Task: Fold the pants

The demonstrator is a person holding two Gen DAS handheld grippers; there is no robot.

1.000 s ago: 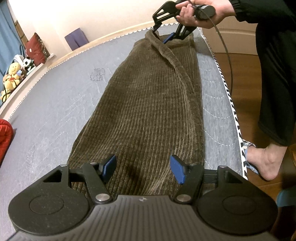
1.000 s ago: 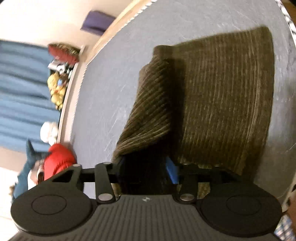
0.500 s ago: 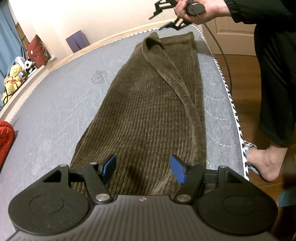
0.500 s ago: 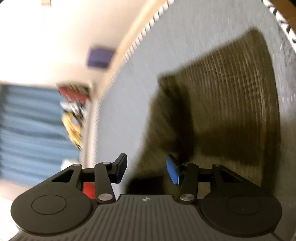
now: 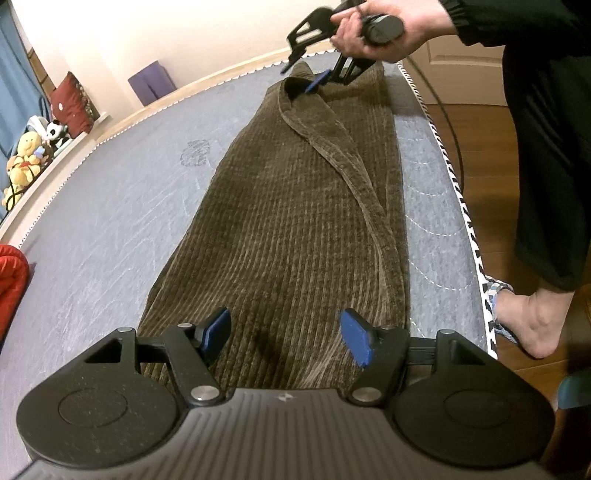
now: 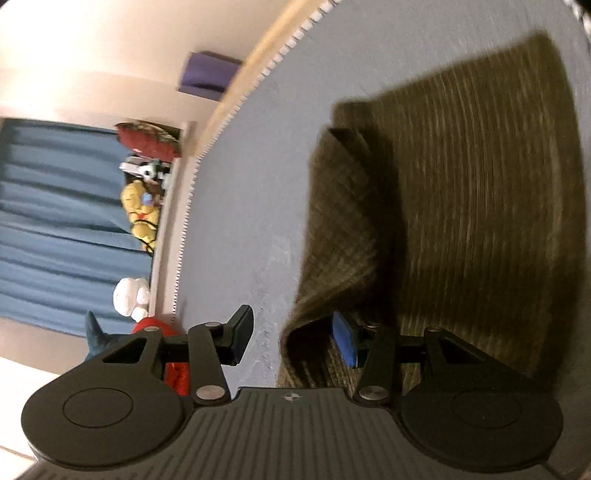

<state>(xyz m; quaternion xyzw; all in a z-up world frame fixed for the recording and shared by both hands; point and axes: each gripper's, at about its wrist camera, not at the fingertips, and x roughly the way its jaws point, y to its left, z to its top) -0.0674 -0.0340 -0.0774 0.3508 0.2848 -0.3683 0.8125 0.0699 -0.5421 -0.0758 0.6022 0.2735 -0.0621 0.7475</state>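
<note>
- Left tongs (image 5: 284,332), bottom centre of left wrist view: spread wide over near end of brown pants (image 5: 288,206), gripping nothing.
- Pants flat along bed (image 5: 110,206), centre frame.
- Right tongs (image 5: 301,75), top right: apart around raised fold, unpinched.

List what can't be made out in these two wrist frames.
- Near end of the corduroy pants: left wrist view, hidden under the left gripper body.
- Whether the right gripper is pinching fabric: right wrist view is motion-blurred; the raised fold sits between the fingers, contact unclear.
- Right gripper's far finger: left wrist view, hidden behind the person's hand.
- Toys on the ledge: small, only the panda and a yellow plush are recognizable.
</note>
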